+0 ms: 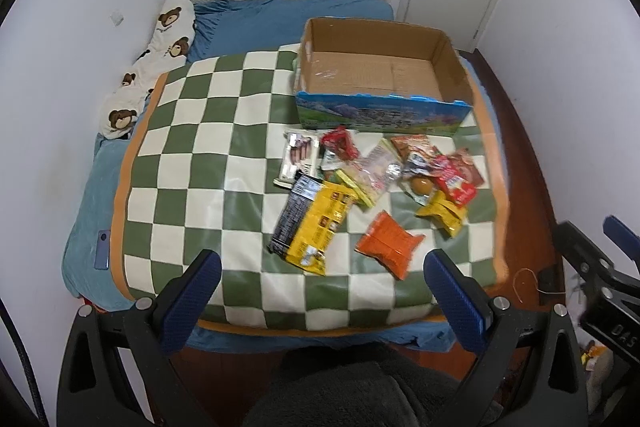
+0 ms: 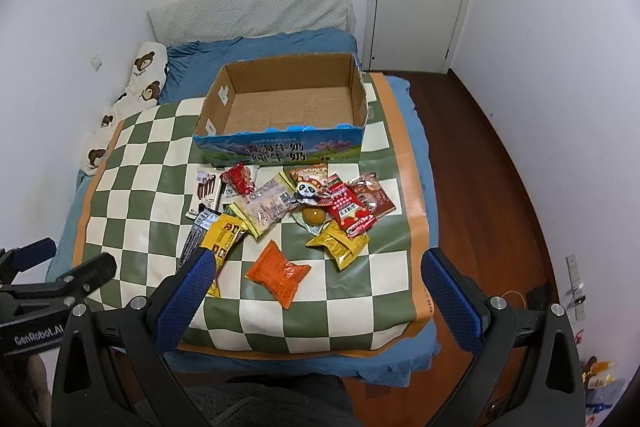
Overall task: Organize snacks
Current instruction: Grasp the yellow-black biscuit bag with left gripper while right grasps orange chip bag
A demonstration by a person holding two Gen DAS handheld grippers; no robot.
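A bed [image 2: 416, 147] with a blue sheet carries everything. A green-and-cream checkered mat [image 2: 132, 163] with an orange border is spread over most of it. On the mat's far part stands an open cardboard box [image 2: 280, 147], its floor bare. Just in front of the box lies a loose heap of snack packets [image 2: 280, 203], several overlapping. An orange packet [image 2: 278, 273] lies apart on the near side, and a yellow packet [image 2: 340, 245] beside it. Along the wall side rests a bear-print pillow [image 2: 142, 79]; a grey cushion [image 2: 252, 11] leans at the head.
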